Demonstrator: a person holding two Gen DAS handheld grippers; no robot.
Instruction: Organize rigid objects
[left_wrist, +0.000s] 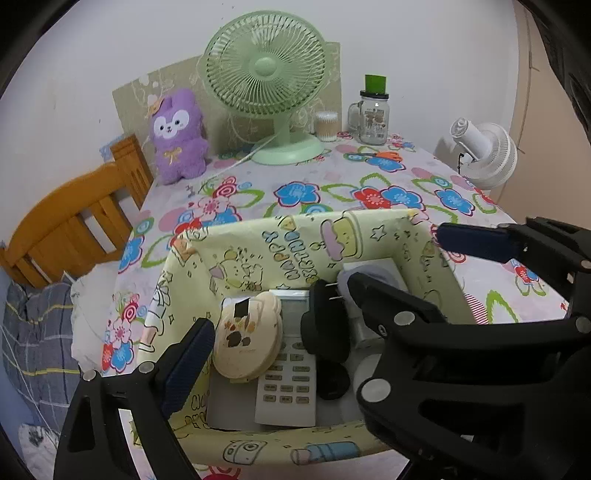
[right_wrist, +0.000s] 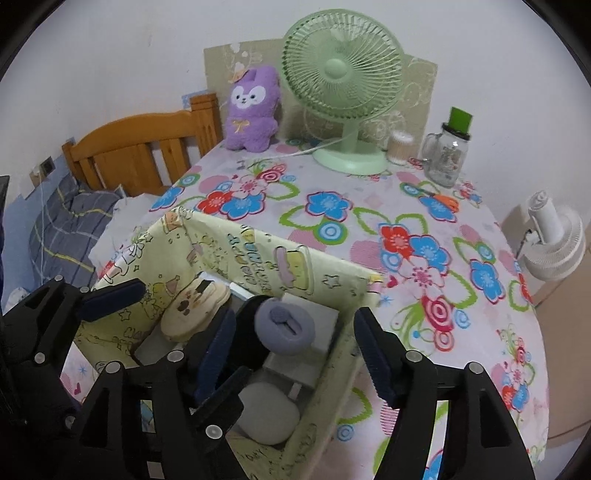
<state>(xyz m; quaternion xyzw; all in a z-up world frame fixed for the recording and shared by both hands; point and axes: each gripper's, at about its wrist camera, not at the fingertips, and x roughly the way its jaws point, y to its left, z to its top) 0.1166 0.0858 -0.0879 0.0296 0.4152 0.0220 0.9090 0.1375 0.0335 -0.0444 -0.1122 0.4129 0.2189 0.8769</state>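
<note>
- Trouble spot first, at the right tongs (right_wrist: 294, 317): the arms stood apart astride the right wall of the fabric box (right_wrist: 258, 254), one arm inside and one outside. A slanted lift from there, I reckoned, would hook that soft wall and drag or tip the whole box.
- Nothing was clamped. The grey round piece (right_wrist: 285, 326) lay inside the box between those arms, and neither pad pressed on it.
- The left tongs (left_wrist: 286, 350) gaped wide and empty. One pad (left_wrist: 186, 365) hung at the box's near-left wall; its partner was probably somewhere in the black tangle beside the right tongs, too muddled to call.
- That crowding was the second worry: two tools over one box could knock together, or bump the black plug (left_wrist: 325, 321) sitting mid-box.
- Also in the box: the white remote (left_wrist: 291, 369) lay flat on the floor, the cream round case (left_wrist: 245, 339) leaned over its left side, and a pale pebble-shaped thing (right_wrist: 267, 413) sat in the near-right corner.
- With the hard goods all inside the box, the sorting looked close to done.
- Beyond the box's far wall stood the green fan (left_wrist: 266, 70), with the purple plush (left_wrist: 179, 136) to the fan's left and the glass jar (left_wrist: 373, 118) to its right.
</note>
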